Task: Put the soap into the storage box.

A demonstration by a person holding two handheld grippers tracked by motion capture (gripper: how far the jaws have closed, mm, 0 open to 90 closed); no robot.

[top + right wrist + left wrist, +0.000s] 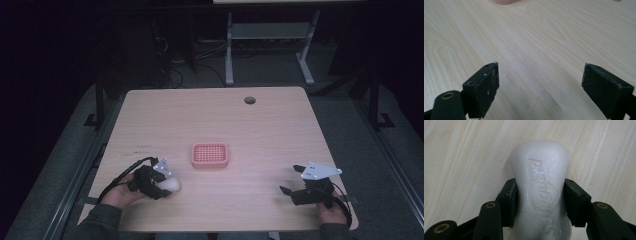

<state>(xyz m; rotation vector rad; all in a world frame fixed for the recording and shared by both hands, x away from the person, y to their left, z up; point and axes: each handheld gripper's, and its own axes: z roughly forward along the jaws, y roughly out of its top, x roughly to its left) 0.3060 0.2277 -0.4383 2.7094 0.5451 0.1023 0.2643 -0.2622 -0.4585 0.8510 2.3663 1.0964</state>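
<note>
Here the pink soap dish [210,155] sits beside the white soap bar [171,185].

You've got 1 white soap bar [540,187], 1 pink soap dish [210,155], 2 grippers, left [165,184] & right [291,181], 1 wooden table [260,135] w/ 1 round hole [249,100].

Open tabletop [260,130] is left on every side of the pink soap dish [210,155], the one obstacle mid-table. The stretch between dish and right gripper [290,180] is unobstructed; the short gap to the left gripper [167,186] is likewise kept free.
</note>
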